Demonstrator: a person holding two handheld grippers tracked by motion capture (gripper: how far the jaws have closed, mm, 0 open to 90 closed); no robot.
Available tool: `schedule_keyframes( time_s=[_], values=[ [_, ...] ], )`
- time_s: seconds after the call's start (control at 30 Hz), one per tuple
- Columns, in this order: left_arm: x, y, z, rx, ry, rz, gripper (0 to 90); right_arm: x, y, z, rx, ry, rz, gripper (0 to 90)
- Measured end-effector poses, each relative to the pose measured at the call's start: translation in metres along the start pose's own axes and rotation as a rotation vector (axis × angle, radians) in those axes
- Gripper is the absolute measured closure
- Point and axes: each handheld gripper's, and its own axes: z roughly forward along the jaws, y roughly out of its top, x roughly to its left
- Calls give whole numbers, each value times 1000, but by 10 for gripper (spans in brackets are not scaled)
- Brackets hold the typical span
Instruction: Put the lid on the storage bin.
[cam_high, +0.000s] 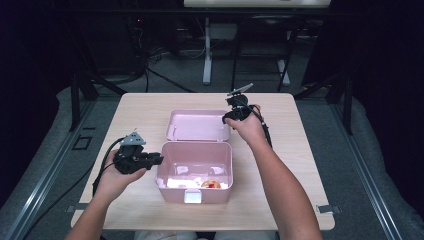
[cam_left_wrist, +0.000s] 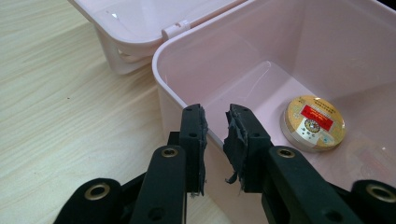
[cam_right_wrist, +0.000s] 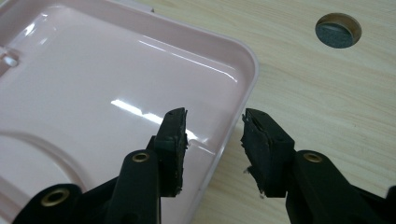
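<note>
Pink plastic box sits open mid-table, lid flipped flat behind it, a little round gold tin inside. Left gripper straddles the box's side wall, fingers apart, not pinching. Right gripper straddles the lid's edge, fingers parted too.

Table: pale wood grain, rounded corners, stood on a grey floor.
Hole: round, grey-plugged, lay in the tabletop beyond the right gripper's jaws.
Floor: grey, with metal rails running along both sides.
Desk: white, stood far behind on a white leg.
Cables: lay tangled under it.
Light: dim room, dark walls, table lit from above.
</note>
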Motion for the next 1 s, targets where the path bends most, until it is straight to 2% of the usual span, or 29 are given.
schedule_keyframes(
  time_s=[0.4, 0.63, 1.0],
  values=[
    [-1, 0, 0, -4, 3, 3, 768, -5, 3, 18, 12, -36, 55, 639],
    [0, 0, -2, -5, -2, 5, 790, -5, 5, 26, 36, -46, 112, 673],
    [0, 0, -2, -8, -2, 3, 794, -4, 6, 31, 58, -53, 161, 736]
  ],
)
